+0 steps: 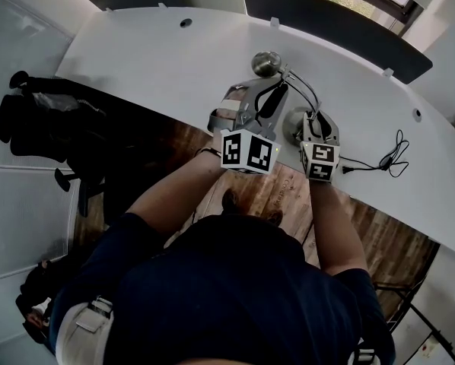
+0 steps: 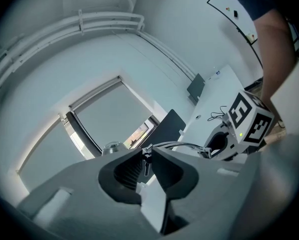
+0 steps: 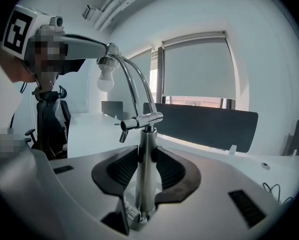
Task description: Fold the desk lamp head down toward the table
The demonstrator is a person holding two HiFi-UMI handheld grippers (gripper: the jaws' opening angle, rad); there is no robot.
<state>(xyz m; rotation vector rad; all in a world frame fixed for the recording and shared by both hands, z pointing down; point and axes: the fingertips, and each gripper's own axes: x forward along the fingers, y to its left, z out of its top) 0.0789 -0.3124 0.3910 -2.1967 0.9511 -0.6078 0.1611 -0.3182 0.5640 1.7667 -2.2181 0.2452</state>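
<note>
A chrome desk lamp stands on the white desk (image 1: 159, 67), its round head (image 1: 267, 63) joined by curved twin arms (image 1: 305, 90) to an upright post. In the right gripper view the post (image 3: 147, 144) sits between the pads of my right gripper (image 3: 147, 161), which is shut on it just below the joint. The bare bulb (image 3: 105, 81) hangs at upper left, where my left gripper (image 3: 97, 46) holds the top of the arm. In the left gripper view my left gripper (image 2: 146, 159) is shut on that thin arm end, beside the head (image 2: 111, 147).
Dark divider panels (image 1: 326, 21) line the desk's far edge. A black cable (image 1: 387, 158) lies on the desk to the right of the lamp. A black office chair (image 1: 37, 120) stands on the wooden floor at the left. I stand close against the desk's near edge.
</note>
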